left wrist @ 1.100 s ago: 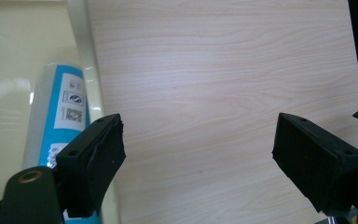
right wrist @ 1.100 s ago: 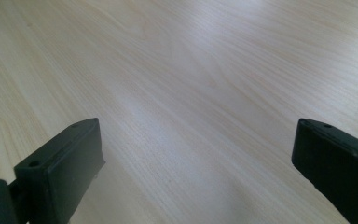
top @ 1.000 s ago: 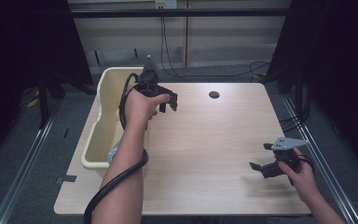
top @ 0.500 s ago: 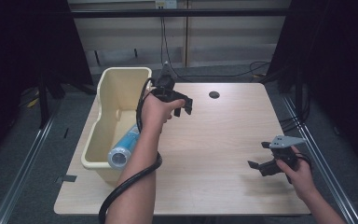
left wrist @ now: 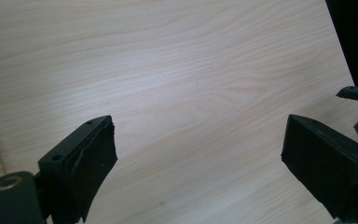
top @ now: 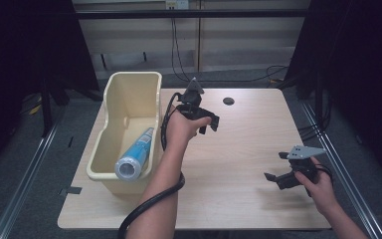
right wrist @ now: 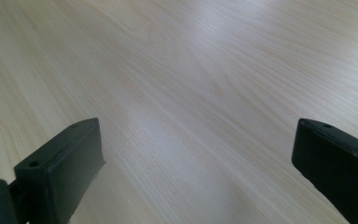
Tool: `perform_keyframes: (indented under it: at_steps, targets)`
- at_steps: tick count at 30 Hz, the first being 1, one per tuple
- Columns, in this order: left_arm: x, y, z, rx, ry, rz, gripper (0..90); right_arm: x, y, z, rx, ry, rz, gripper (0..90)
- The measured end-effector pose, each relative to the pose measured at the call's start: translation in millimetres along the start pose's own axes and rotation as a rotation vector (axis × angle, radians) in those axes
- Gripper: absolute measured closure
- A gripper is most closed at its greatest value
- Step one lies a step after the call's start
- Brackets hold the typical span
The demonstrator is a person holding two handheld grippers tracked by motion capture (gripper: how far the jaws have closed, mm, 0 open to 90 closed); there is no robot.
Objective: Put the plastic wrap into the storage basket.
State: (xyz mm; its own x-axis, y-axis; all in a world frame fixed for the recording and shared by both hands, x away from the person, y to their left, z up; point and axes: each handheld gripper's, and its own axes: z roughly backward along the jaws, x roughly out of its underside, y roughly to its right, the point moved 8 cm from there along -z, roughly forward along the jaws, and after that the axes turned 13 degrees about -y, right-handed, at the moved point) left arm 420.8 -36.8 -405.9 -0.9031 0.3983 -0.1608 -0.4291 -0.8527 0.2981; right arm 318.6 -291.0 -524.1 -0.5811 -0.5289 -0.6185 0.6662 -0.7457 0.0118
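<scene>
A cream plastic bin (top: 129,79) stands on the left of the wooden table (top: 243,149). A blue cylinder with a silver end (top: 135,154) lies inside it, leaning on the right wall. My left gripper (top: 208,124) hangs over the table just right of the bin. Its jaws have just been opening and stand wide apart in the left gripper view (left wrist: 196,172), with bare wood between them. My right gripper (top: 277,168) rests low near the front right of the table. It is open over bare wood in the right gripper view (right wrist: 196,172).
A round dark hole (top: 228,101) sits near the table's far edge. A thick black cable (top: 149,204) trails from the left gripper along the forearm. Metal rails run along both sides of the table, and dark curtains hang behind.
The left hand has moved right and toward the front, away from the bin's rim, and sunk a little. The blue cylinder in the bin is now uncovered. The right gripper has stayed put.
</scene>
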Motion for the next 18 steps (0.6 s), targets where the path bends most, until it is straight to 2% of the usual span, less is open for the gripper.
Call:
perform_keyframes:
  at_steps: [3, 8, 10, 16, 18]
  targets:
    - [1.4, 4.2, -6.4, 0.001, -0.016, -0.021, 9.2, 0.3, -1.3, -0.4, -0.004, -0.001, 0.003, 1.8]
    - [2.0, 12.6, -19.1, 0.010, -0.013, -0.039, 8.6, 1.3, -1.0, -0.5, -0.004, -0.003, 0.002, 1.7]
    - [3.0, 14.8, -21.2, 0.014, -0.021, -0.049, 8.5, 0.9, -1.1, -0.2, -0.003, 0.001, 0.005, 1.7]
    - [6.1, 21.1, -24.5, 0.028, -0.005, -0.067, 8.1, 0.9, -0.9, 0.4, 0.001, 0.003, 0.004, 1.7]
    - [7.1, 20.7, -26.8, 0.020, -0.001, -0.063, 7.8, 1.1, -1.1, -0.1, 0.003, 0.003, 0.006, 1.7]
